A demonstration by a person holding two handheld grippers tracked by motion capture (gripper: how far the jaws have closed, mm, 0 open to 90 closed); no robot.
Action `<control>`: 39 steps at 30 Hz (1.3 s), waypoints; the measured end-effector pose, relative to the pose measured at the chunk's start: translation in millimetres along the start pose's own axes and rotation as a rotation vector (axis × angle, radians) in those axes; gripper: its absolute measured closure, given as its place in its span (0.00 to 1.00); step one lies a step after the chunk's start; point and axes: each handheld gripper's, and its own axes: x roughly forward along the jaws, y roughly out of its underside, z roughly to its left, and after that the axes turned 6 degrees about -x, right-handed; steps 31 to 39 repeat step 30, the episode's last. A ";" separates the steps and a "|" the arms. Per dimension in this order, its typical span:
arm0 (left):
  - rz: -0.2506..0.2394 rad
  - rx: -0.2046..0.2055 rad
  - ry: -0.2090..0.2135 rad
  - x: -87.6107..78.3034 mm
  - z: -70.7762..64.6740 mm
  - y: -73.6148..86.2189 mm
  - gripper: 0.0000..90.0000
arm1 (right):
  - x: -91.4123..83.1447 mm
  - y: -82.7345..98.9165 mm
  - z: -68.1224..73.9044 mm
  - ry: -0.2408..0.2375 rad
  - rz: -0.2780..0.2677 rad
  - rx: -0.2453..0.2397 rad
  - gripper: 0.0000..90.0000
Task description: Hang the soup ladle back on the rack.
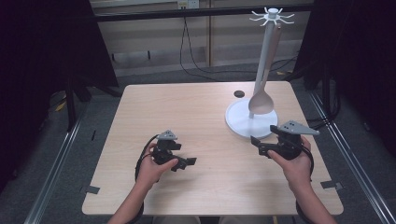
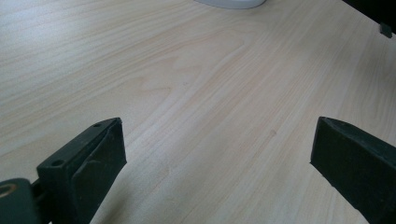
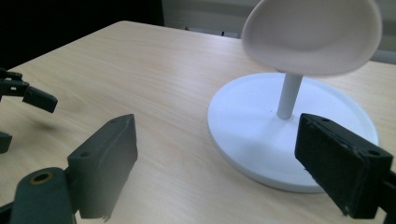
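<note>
Beside the white stand's round base (image 1: 238, 122) at the tabletop's (image 1: 196, 107) far right, the right tool (image 1: 259, 144) has its jaws wide apart and empty, near the hanging spoon (image 1: 261, 100). A good next move, I judge, is withdrawing low without brushing the spoon's bowl. The left tool (image 1: 187, 162) hovers over bare wood, jaws apart, holding nothing.

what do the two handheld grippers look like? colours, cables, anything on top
Both the left gripper and right gripper are black, with blocky two-part jaws and a black cable looping off the back. Each carries a grey three-cornered plate with small holes on top. Forearms are bare, no sleeves.
</note>
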 end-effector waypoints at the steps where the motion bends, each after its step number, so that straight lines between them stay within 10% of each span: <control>1: -0.001 0.000 0.000 0.0 0.2 0.0 0.03 | 0.7 2.3 0.6 -0.001 0.005 -0.001 0.14; 39: -0.001 -0.001 -0.002 1.4 1.6 -1.3 0.03 | 9.1 38.3 11.6 -0.043 0.083 -0.036 0.13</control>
